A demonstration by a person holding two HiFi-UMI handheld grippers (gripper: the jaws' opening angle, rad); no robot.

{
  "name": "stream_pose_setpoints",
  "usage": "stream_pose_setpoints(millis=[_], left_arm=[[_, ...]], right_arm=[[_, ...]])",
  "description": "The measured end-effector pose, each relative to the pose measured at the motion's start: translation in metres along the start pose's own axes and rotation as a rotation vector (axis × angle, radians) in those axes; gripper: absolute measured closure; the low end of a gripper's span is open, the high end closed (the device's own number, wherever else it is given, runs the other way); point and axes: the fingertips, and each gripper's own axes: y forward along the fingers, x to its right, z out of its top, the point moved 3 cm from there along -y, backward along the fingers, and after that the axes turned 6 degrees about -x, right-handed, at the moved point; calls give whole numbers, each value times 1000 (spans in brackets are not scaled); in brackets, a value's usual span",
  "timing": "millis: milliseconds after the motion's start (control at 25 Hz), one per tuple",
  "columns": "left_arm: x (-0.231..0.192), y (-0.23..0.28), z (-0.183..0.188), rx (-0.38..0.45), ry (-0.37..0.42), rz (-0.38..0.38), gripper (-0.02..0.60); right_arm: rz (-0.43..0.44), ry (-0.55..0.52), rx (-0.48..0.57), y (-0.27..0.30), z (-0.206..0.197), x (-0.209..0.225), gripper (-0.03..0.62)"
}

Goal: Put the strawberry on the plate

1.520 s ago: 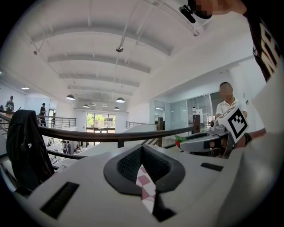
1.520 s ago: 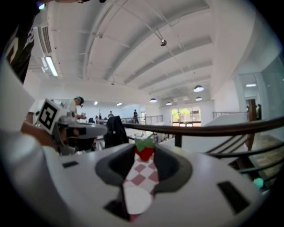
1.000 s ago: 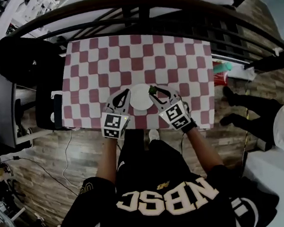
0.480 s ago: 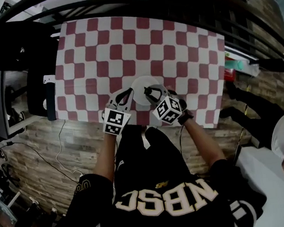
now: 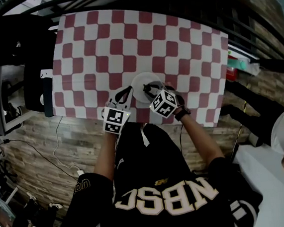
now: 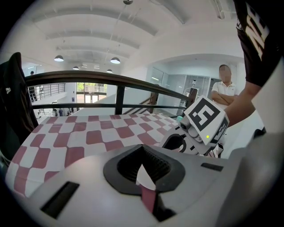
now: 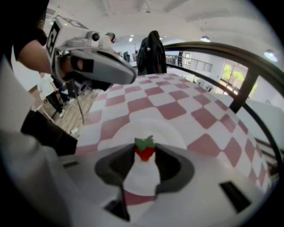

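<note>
A small red strawberry with a green cap sits pinched between the pads of my right gripper, just above the white plate. In the head view that gripper reaches over the near part of the plate on the red-and-white checked cloth. My left gripper rests just left of the plate with its tips together and nothing in them. In the left gripper view its jaws meet at the tips, and the right gripper's marker cube shows to the right.
A dark curved railing runs along the table's far edge. A black chair with a dark garment stands at the left. The table's near edge lies right under both grippers. A person stands beyond the right side.
My right gripper has carried the strawberry leftward from the plate's right rim to over the plate. The left gripper has stayed beside the plate.
</note>
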Motion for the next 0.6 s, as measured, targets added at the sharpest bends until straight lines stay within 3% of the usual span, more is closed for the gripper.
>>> stream_pose_setpoints(millis=[200, 400, 600], left_arm=[[3, -4, 1, 17, -3, 8, 568], [6, -18, 11, 50, 3, 30, 566], [19, -39, 31, 98, 10, 62, 568]], right_arm=[[6, 41, -26, 3, -3, 1, 365], [-50, 85, 28, -19, 3, 2, 365], [-113, 195, 163, -66, 13, 6, 370]])
